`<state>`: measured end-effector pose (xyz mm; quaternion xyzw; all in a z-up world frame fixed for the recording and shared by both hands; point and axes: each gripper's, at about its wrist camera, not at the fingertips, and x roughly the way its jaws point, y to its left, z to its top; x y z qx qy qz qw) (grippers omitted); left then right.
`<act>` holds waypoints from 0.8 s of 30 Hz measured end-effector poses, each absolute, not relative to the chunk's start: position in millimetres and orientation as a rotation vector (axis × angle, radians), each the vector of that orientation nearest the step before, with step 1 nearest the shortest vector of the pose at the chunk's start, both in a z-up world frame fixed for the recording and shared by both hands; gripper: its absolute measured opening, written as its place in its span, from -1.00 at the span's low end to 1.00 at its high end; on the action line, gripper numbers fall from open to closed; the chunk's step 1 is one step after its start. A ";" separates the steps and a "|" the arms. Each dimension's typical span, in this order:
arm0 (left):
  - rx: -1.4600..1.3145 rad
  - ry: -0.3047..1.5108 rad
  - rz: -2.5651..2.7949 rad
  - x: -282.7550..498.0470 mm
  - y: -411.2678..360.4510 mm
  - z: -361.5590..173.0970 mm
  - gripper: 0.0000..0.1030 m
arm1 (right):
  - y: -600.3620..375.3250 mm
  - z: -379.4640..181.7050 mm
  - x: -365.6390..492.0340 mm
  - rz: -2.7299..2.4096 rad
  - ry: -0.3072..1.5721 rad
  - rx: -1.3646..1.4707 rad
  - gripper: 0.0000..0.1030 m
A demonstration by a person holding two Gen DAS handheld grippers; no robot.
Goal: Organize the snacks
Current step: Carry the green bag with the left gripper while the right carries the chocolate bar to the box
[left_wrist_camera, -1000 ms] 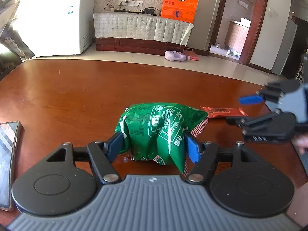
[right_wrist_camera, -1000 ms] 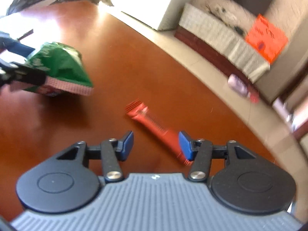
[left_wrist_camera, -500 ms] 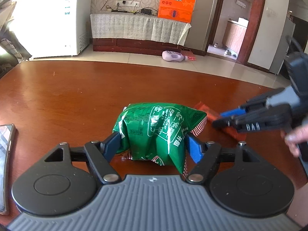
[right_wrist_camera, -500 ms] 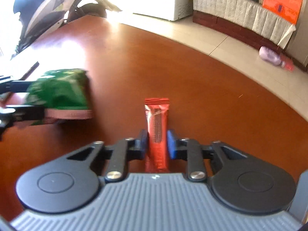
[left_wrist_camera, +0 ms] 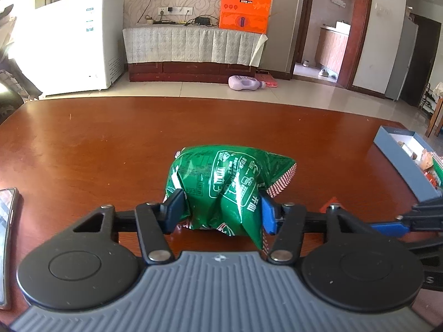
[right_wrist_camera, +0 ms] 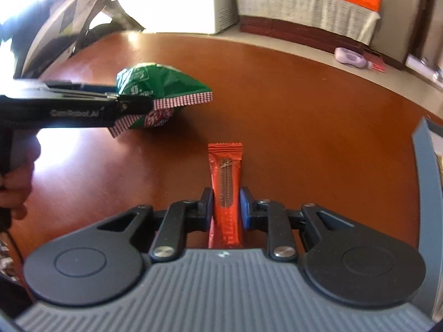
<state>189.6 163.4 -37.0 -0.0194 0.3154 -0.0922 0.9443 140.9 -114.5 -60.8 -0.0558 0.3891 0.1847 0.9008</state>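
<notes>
My left gripper (left_wrist_camera: 221,211) is shut on a green snack bag (left_wrist_camera: 225,179) and holds it a little above the brown table (left_wrist_camera: 110,138). The same bag (right_wrist_camera: 157,88) shows in the right wrist view, held off the table by the left gripper (right_wrist_camera: 121,99). My right gripper (right_wrist_camera: 226,204) is shut on a red snack bar (right_wrist_camera: 225,182), which points away from me above the table. A corner of the red bar (left_wrist_camera: 329,204) and the right gripper's blue finger (left_wrist_camera: 387,227) show at the lower right of the left wrist view.
A blue-grey box (left_wrist_camera: 401,155) with several snacks inside stands at the table's right edge; its wall also shows in the right wrist view (right_wrist_camera: 426,166). A phone (left_wrist_camera: 7,221) lies at the left edge. A white freezer (left_wrist_camera: 72,41) and a cabinet (left_wrist_camera: 193,47) stand beyond the table.
My right gripper closed on the red bar and lifted it, moving back to the right. My left gripper rose slightly with the green bag. The blue-grey box came into view.
</notes>
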 end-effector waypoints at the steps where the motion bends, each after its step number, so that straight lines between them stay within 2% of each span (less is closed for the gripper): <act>1: -0.046 0.642 -0.187 188.5 161.8 -35.7 0.17 | -119.0 -55.9 135.5 0.375 0.786 -0.098 -0.54; 24: -0.017 0.605 -0.189 179.2 52.5 -12.4 0.14 | -179.7 -13.9 87.5 0.397 0.639 0.031 -0.54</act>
